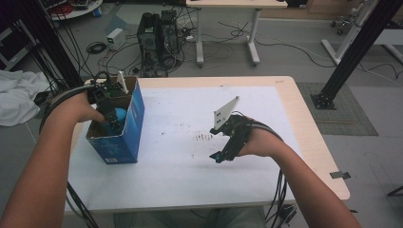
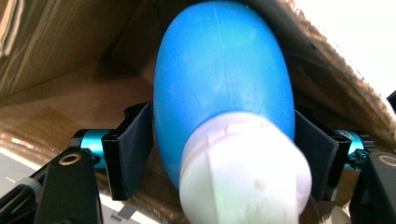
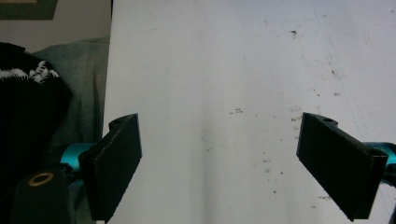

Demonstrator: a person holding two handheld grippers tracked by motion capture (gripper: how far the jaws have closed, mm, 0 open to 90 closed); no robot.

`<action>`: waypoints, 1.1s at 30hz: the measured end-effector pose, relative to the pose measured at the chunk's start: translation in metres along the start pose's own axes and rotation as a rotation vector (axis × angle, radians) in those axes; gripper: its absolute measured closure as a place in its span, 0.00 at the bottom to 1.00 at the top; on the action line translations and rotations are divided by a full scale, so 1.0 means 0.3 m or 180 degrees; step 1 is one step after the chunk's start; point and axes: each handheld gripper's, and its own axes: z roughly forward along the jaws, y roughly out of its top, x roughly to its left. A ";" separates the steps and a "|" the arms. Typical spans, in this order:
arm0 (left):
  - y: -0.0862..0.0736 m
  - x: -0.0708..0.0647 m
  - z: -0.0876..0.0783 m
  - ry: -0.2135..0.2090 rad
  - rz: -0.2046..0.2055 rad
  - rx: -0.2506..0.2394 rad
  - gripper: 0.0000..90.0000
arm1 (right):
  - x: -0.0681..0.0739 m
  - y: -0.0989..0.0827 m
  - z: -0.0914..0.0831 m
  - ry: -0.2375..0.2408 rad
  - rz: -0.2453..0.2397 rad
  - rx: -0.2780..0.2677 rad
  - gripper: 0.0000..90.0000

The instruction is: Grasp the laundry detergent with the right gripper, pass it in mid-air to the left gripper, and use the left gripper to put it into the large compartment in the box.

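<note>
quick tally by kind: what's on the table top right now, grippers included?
Grippers: 2, the left gripper reaching into the box, the right gripper over the white mat
Boxes: 1, the blue cardboard box
Bottles: 1, the blue bottle with a white cap, inside the box between the left gripper's jaws
Mats: 1
Total: 5

Blue bottle [image 2: 224,93], white cap [image 2: 245,172]
</note>
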 end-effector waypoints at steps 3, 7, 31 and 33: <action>-0.006 -0.003 -0.006 0.0004 -0.0003 -0.0030 0.31 | 0.001 0.001 0.001 -0.0002 0.0007 0.0002 0.15; -0.012 -0.004 -0.020 -0.0036 0.0024 -0.0029 0.30 | 0.000 0.002 0.002 -0.0003 -0.0020 -0.0016 0.15; -0.049 -0.073 -0.188 0.0091 0.0096 -0.0148 0.23 | -0.001 0.007 -0.032 0.0000 0.0019 0.0019 0.15; -0.048 -0.084 -0.197 0.0064 0.0023 -0.0225 0.23 | -0.002 0.007 -0.035 -0.0010 0.0029 0.0017 0.15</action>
